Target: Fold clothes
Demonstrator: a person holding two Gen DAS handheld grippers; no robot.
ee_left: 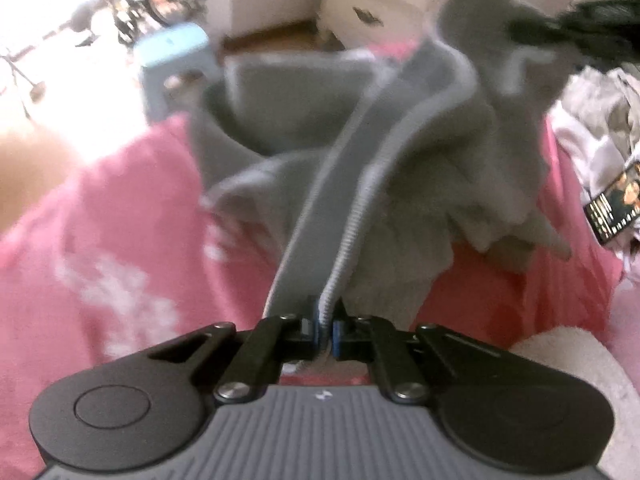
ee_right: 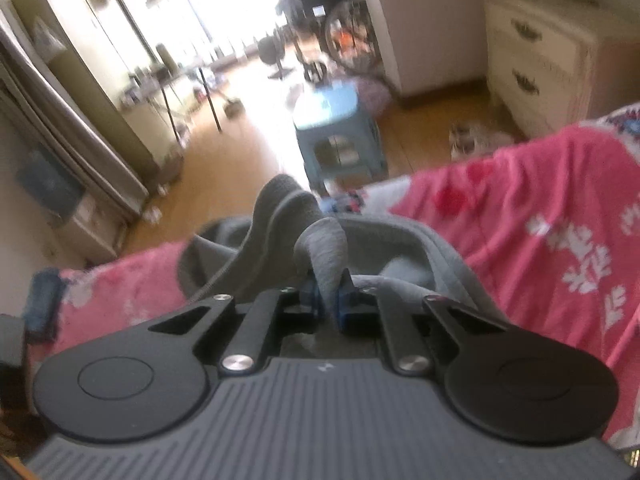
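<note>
The left gripper pinches the edge of the grey top, which stretches away ahead of it over the pink blanket. The right gripper pinches another fold, probably to spread it flat for folding.

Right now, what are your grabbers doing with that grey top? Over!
Left gripper shut on grey top, at its ribbed edge. Right gripper shut on a fold of it. Top bunched on pink blanket, not folded. Nothing blocking.

Both the left hand-held gripper and right hand-held gripper are clamped closed.
</note>
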